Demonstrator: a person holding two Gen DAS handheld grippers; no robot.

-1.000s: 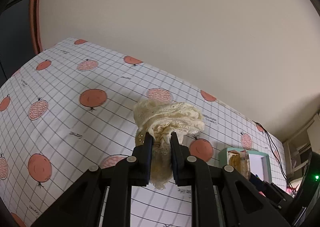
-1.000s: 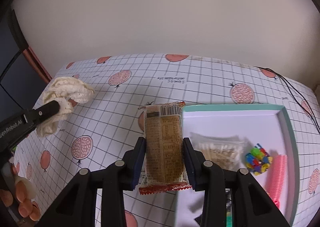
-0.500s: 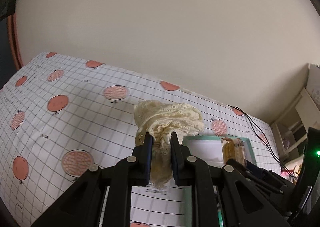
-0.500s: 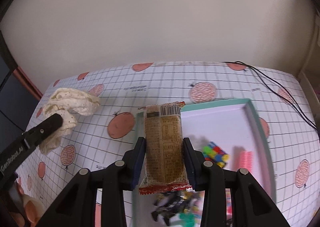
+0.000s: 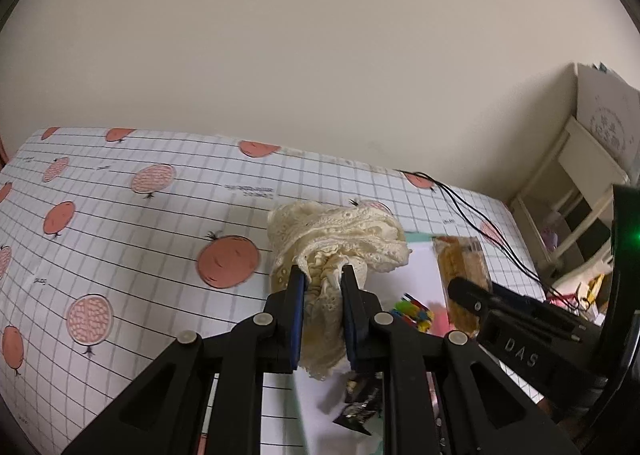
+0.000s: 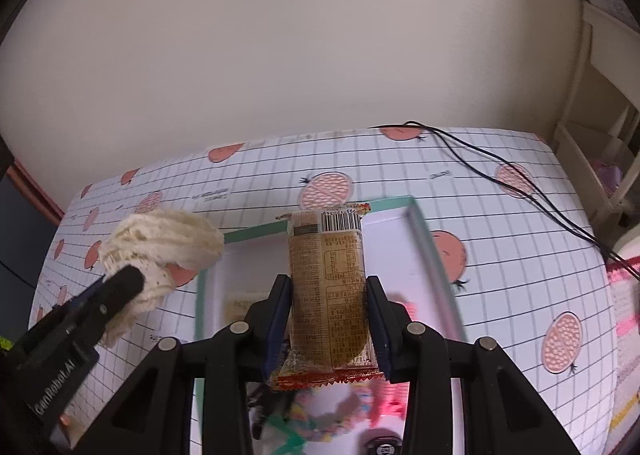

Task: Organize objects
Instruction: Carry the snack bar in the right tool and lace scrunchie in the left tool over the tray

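Both jaws clamped, lace cloth left, snack packet right, above cluttered teal tray.

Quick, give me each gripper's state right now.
Left gripper: shut on the cream lace cloth.
Right gripper: shut on the snack packet.

A white tablecloth with a grid and pink-orange fruit prints covers the lower half of both views. Two thin black cables run over it toward the right edge. A plain cream wall fills the upper part. A white shelf stands at the right.
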